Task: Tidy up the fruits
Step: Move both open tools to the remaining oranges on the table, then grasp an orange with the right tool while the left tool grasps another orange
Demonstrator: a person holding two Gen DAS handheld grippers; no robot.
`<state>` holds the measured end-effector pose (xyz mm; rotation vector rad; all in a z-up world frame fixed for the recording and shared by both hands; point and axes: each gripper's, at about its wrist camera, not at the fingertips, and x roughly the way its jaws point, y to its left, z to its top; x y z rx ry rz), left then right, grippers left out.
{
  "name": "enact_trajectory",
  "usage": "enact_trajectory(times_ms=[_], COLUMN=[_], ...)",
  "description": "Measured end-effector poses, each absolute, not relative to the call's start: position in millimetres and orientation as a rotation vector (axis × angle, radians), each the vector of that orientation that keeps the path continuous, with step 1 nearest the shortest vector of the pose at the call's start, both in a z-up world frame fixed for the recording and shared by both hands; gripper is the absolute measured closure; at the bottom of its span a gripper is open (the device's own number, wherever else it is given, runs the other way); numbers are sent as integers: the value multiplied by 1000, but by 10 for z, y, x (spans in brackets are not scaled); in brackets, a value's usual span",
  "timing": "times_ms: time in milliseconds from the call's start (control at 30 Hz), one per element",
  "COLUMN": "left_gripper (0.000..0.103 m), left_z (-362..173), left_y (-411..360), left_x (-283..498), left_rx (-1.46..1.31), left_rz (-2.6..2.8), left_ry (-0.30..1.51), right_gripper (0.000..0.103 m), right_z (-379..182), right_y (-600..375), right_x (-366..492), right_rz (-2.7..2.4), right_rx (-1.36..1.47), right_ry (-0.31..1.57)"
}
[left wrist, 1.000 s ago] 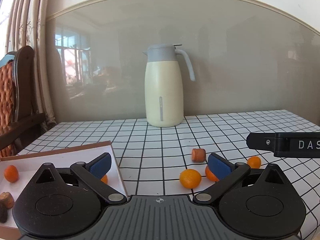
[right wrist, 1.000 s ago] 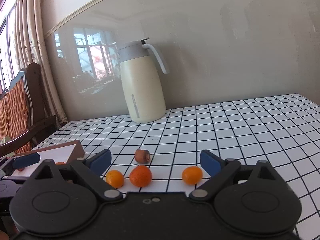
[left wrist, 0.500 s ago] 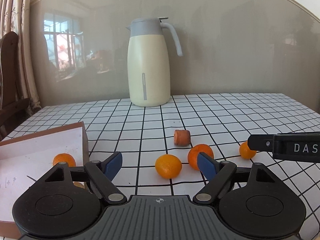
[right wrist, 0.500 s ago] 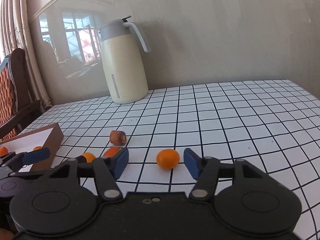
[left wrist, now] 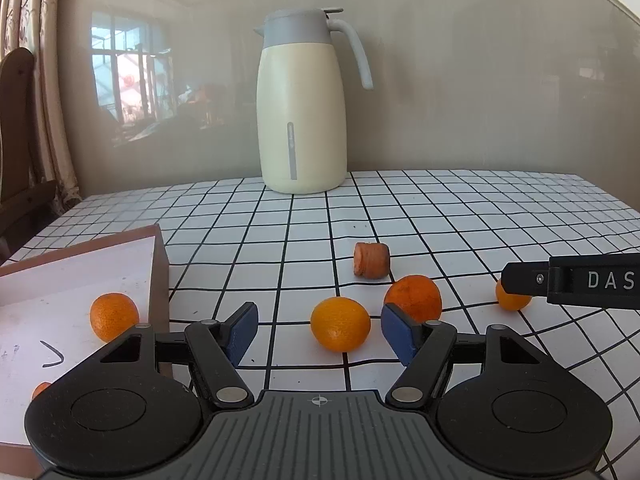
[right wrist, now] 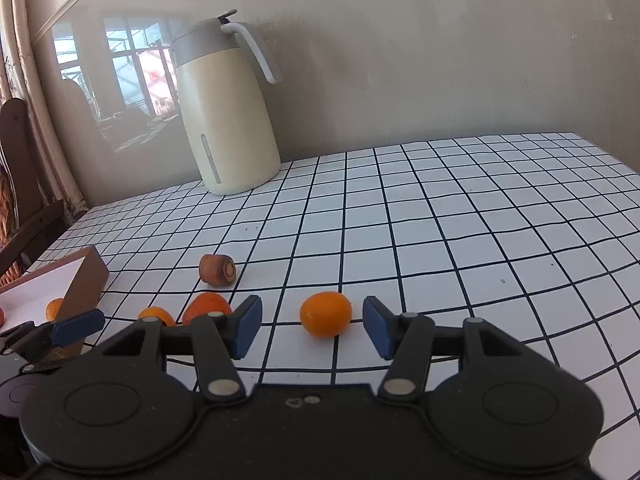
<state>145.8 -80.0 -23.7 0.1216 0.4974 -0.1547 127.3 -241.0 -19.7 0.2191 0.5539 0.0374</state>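
Note:
My left gripper (left wrist: 318, 330) is open, with a small orange (left wrist: 340, 323) lying on the table between its blue pads, not touched. A darker orange (left wrist: 414, 297) sits just beyond the right pad (left wrist: 394, 334). A carrot stub (left wrist: 371, 259) lies farther back. My right gripper (right wrist: 312, 326) is open around another small orange (right wrist: 326, 314), which also shows in the left wrist view (left wrist: 512, 298). A brown-rimmed white box (left wrist: 158, 256) at the left holds an orange (left wrist: 114, 316).
A cream and grey thermos jug (left wrist: 302, 108) stands at the back by the wall. The table has a white checked cloth (right wrist: 460, 220). A wooden chair (right wrist: 16, 184) stands off the table's left side. The right gripper's body (left wrist: 576, 282) reaches in from the right.
Both grippers have moved forward and lower toward the oranges. Their jaws have narrowed somewhat, each now straddling an orange. The fruit has not moved.

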Motion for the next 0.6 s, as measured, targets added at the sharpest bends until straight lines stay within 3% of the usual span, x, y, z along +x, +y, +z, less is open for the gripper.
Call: enact_trajectory(times_ms=[133, 467, 600], left_gripper=[41, 42, 59], left_z=[-267, -329, -360], left_y=[-818, -859, -883], left_x=[1512, 1633, 1699], left_rx=[117, 100, 88], left_rz=[-155, -163, -174], left_ry=[514, 549, 572], right_gripper=[57, 65, 72], right_z=[-213, -289, -314], right_y=[-2416, -2378, -2385], right_x=[1337, 1470, 1521], right_rz=[31, 18, 14], right_rx=[219, 212, 217], right_ry=[564, 604, 616])
